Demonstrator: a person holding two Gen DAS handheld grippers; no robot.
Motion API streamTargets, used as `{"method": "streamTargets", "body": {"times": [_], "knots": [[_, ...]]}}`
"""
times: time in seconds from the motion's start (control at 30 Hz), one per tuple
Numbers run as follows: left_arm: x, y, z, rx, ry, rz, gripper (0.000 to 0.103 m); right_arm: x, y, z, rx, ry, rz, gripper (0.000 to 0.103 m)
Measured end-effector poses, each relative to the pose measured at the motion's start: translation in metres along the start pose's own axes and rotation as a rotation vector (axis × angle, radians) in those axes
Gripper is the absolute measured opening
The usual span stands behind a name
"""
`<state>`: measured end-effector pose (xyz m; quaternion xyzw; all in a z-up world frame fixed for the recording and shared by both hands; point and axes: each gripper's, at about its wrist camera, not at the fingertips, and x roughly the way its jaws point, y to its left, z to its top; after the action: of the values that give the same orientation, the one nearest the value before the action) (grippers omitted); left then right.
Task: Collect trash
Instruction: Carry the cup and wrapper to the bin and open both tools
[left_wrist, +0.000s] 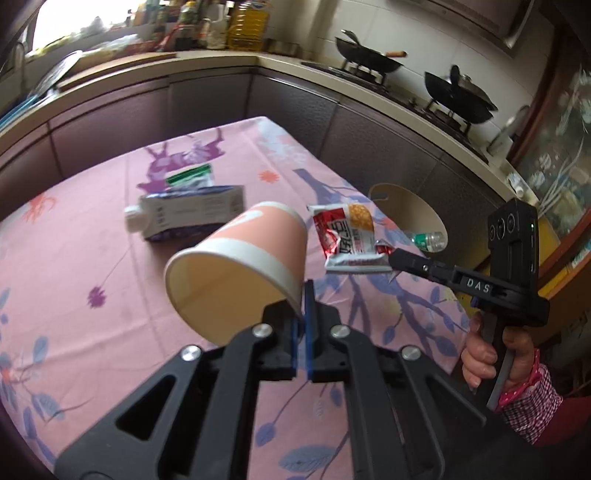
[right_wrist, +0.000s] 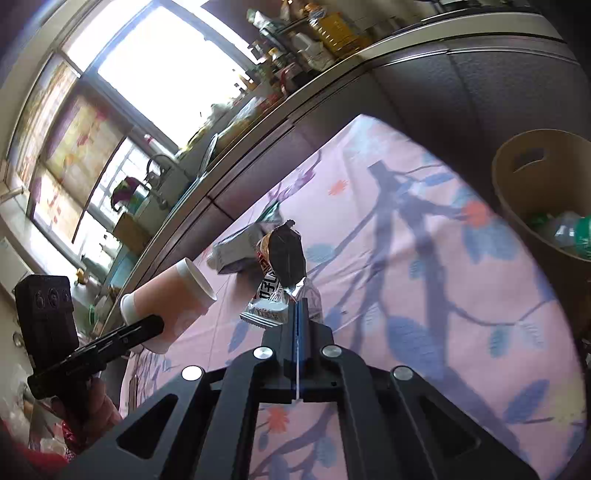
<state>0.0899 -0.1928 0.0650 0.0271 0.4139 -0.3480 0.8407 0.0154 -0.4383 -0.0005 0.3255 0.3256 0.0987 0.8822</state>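
Note:
My left gripper (left_wrist: 303, 295) is shut on the rim of a pink and white paper cup (left_wrist: 240, 258) and holds it tilted above the table; the cup also shows in the right wrist view (right_wrist: 170, 299). My right gripper (right_wrist: 298, 306) is shut on the edge of a red and white snack wrapper (right_wrist: 280, 266) and holds it above the cloth; the wrapper (left_wrist: 347, 236) and right gripper (left_wrist: 393, 264) show in the left wrist view. A flattened carton (left_wrist: 184, 218) and a green-topped packet (left_wrist: 192, 177) lie on the table. A round cardboard bin (left_wrist: 406, 214) stands beyond the table's right edge.
The table carries a pink flowered cloth (left_wrist: 92, 258). The bin (right_wrist: 535, 192) holds a plastic bottle (right_wrist: 569, 229). Dark kitchen cabinets and a counter (left_wrist: 207, 62) with bottles run behind. Two woks (left_wrist: 373, 59) sit on the stove at the right.

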Motion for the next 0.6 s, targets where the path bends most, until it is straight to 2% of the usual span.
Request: {"method": "streamTargets", "body": {"times": [0.1,0.37,0.47,0.6], "knots": [[0.032,-0.04,0.025,0.078,0.029,-0.059,0.002,-0.028,-0.035,0.014,0.045,-0.074,-0.054,0.0],[0.111,-0.138,0.085,0.236,0.084,-0.151,0.002,-0.094,-0.117,0.05,0.146,-0.246,-0.181,0.0],[0.141,-0.167,0.1,0.286,0.097,-0.179,0.002,-0.106,-0.144,0.057,0.17,-0.278,-0.228,0.0],[0.182,-0.195,0.112,0.336,0.124,-0.178,0.003,-0.103,-0.175,0.067,0.204,-0.271,-0.273,0.0]]}}
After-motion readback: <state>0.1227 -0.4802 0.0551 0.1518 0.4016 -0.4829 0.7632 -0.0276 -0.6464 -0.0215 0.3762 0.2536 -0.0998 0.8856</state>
